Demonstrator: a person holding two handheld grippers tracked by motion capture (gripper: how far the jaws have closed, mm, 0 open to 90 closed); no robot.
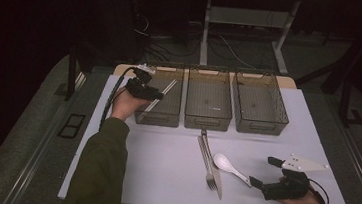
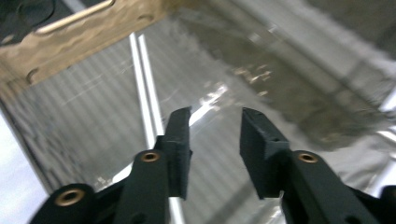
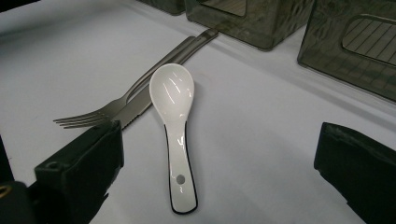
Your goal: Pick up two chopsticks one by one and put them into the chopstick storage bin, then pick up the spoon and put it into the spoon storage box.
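Our left claw hangs spread over the left bin, chopsticks lying inside, nothing pinched. Our right claw stands spread around the white spoon, right of that bin.

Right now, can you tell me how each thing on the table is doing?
Left hand-held gripper: jaws apart, nothing between them, over the left bin.
Right hand-held gripper: jaws wide open, either side of the spoon's handle.
White spoon: flat on the table, bowl up.
Fork: lying on the table beside the knife.
Knife: lying flat.
Chopsticks: lying inside the left bin.
Left bin: upright.
Middle bin: upright, empty.
Right bin: upright, empty.
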